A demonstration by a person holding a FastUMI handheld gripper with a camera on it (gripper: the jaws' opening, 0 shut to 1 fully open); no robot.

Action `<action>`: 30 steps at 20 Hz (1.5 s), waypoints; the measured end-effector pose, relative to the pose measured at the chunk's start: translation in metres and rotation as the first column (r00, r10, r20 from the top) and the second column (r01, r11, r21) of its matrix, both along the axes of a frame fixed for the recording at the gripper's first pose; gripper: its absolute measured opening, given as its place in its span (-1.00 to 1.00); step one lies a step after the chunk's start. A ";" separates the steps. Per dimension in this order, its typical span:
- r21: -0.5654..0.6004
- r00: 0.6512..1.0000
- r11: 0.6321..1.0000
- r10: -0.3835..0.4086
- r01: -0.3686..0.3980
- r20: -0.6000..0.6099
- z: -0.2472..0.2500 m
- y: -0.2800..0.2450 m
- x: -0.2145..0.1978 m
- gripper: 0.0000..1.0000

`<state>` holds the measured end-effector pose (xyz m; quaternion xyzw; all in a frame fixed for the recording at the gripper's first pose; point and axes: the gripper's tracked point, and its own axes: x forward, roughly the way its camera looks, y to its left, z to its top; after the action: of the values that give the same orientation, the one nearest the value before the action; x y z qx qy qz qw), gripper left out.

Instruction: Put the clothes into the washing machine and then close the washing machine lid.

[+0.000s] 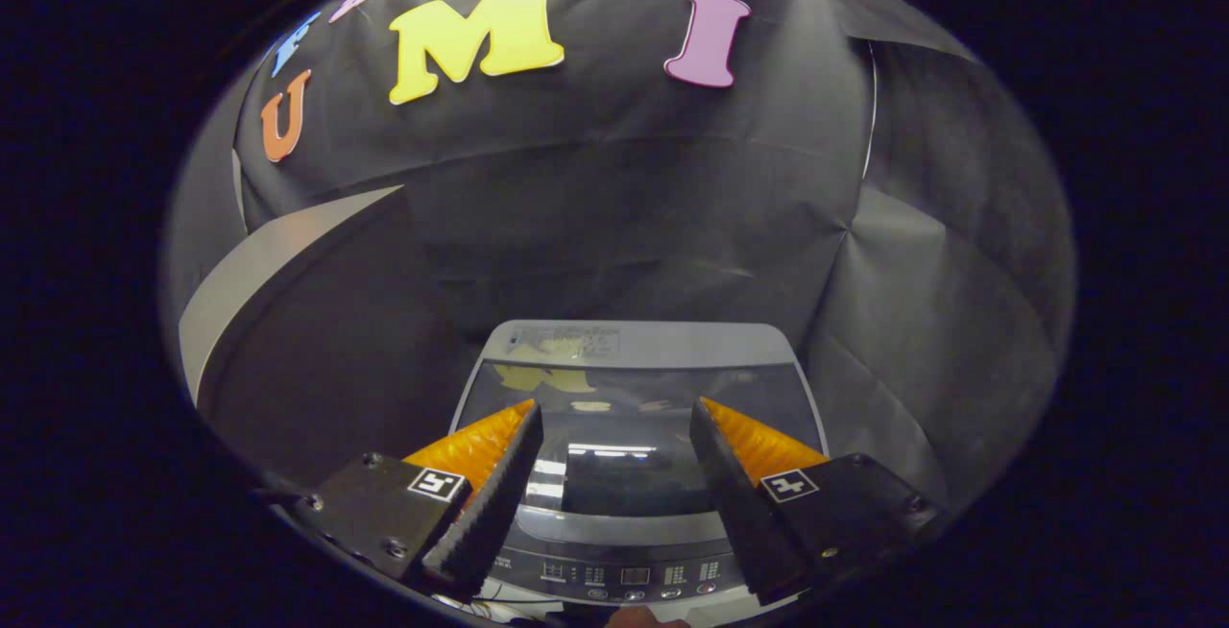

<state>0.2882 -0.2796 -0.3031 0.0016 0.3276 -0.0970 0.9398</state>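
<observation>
While the gripper (614, 417) hangs above the front of the washing machine (634, 398), its two fingers (494, 484) stand spread wide apart with nothing between them but the view down onto the machine. Each finger has a black ribbed inner face and an orange outer side, and each black base block carries a small square black-and-white marker.

The washing machine sits just ahead of and below the fingers, seen from above. Its lid (634, 426) is down and lies flat over the top, a dark glossy pane in a grey frame that mirrors the lights and the wall behind. Nearest the fingers, between their bases, runs the control panel (624, 575) with rows of small buttons and a little display. At the far end of the lid, the grey back edge of the machine bears a label too small to make out.

Beyond the machine hangs the black cloth wall (614, 205). To the left of the machine a grey, curved board (259, 282) leans across the cloth. No clothes can be made out through the dark lid.
</observation>
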 end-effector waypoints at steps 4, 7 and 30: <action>-0.011 0.999 1.000 0.004 -0.004 0.050 0.023 0.012 -0.015 0.94; -0.059 0.993 0.998 0.028 -0.021 0.113 0.052 0.027 -0.024 0.92; -0.128 0.808 0.990 0.026 0.061 0.589 0.271 0.097 -0.262 0.95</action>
<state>0.0257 -0.1830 -0.0320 -0.0318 0.0127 -0.1233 0.9918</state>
